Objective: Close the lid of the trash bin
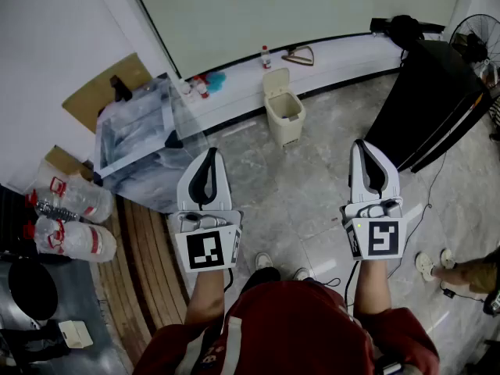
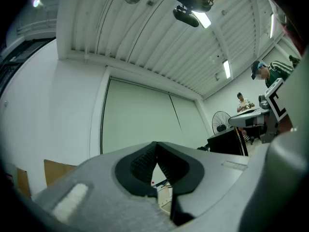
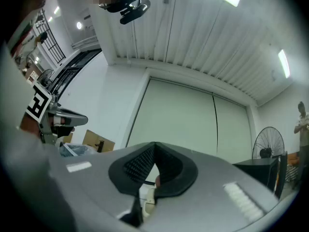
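While lid (image 1: 275,80) stands raised, floor (image 1: 312,201) before bin (image 1: 286,123)

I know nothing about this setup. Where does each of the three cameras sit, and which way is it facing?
Head view: on the person's head, looking steeply down at floor and open bin; shows left gripper, right gripper, forearms, red top, shoes.
Left gripper view: on the left gripper, looking along its shut jaws, slightly upward, at wall and ceiling.
Right gripper view: on the right gripper, same heading; its shut jaws and the left gripper show.
Shared: both gripper views catch the bin and fan.
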